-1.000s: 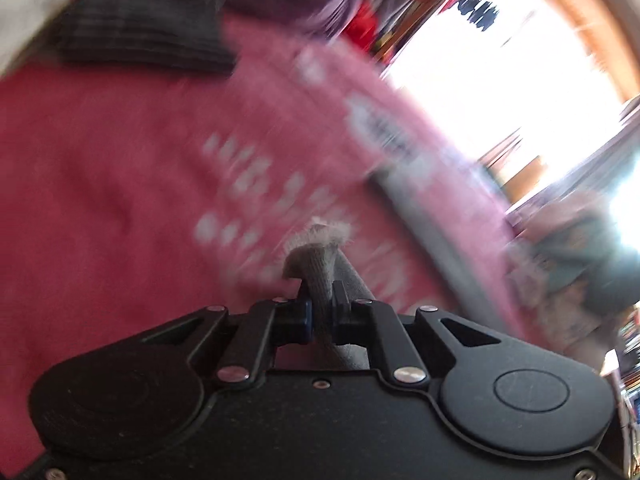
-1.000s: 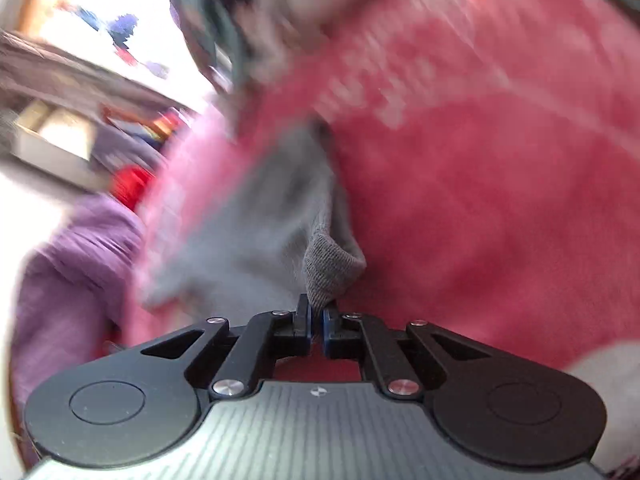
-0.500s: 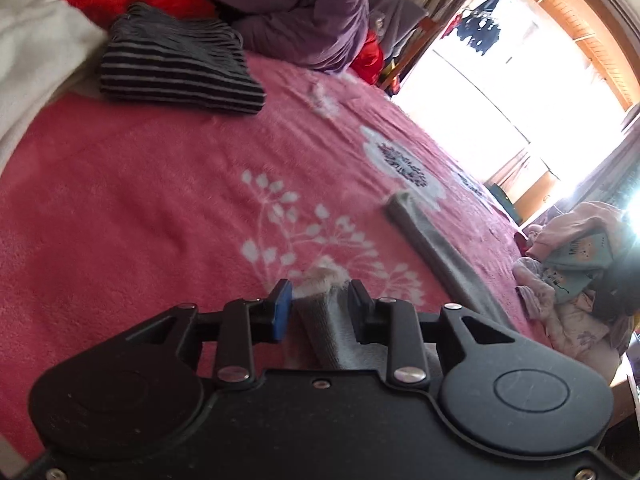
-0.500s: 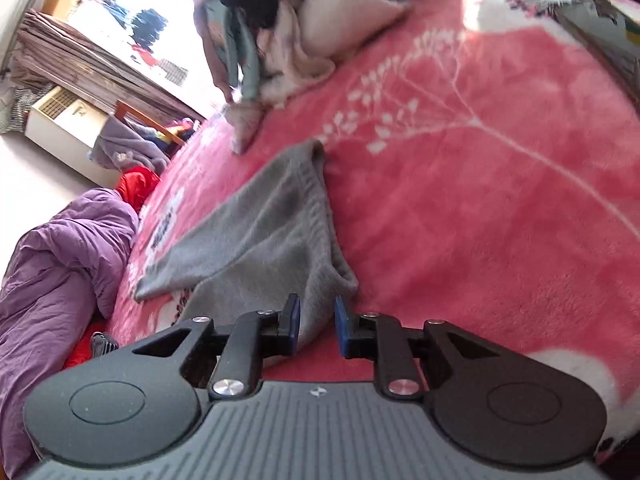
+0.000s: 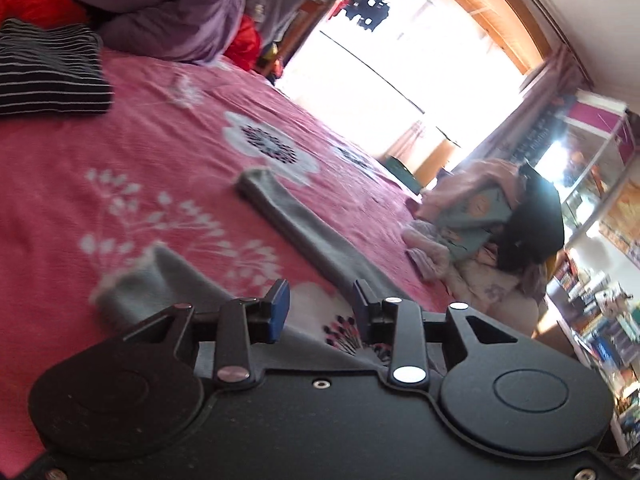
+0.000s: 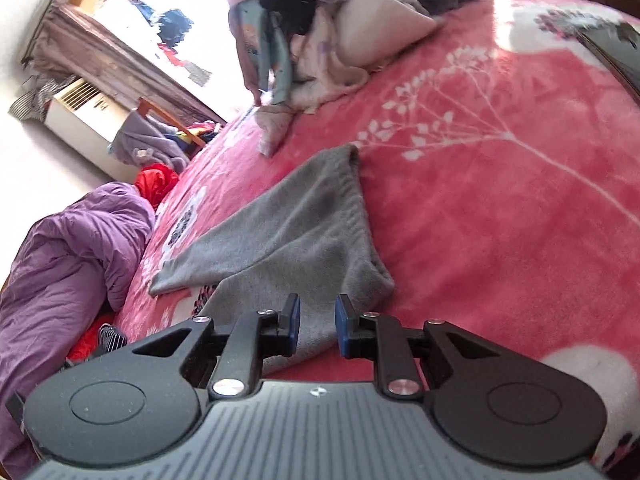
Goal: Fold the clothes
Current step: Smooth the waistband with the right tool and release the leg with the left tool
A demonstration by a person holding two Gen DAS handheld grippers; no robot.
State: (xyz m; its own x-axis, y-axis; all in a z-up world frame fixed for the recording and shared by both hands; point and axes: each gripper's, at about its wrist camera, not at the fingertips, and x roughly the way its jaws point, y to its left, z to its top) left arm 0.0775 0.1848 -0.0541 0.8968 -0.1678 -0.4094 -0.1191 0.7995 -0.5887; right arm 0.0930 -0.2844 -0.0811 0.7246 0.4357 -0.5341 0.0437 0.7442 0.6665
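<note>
The grey garment lay flat on the pink bedspread, its two long limbs running away toward the far side of the bed in the left wrist view, one ending on a white flower print, the other nearer and to the left. A second earlier both grippers had pinched its corners; now both had let go. The left gripper had just been opening — its fingers stood apart with only bedspread and the edge of grey cloth showing beyond them, nothing pressed between. The right gripper had opened within that same second and sat with its fingers apart, the near hem of the garment lying just past and under the gap, not clamped. Both grippers looked lifted clear of the fabric compared with half a second before.

That release suggested the garment had been laid out and smoothed — the spreading step looked finished, and a first fold seemed the likely next move.

Farther out, a folded striped top sat at the far left, a purple duvet behind it, and a heap of unfolded clothes waited on the far right.

No brand, label or readable writing showed anywhere.
</note>
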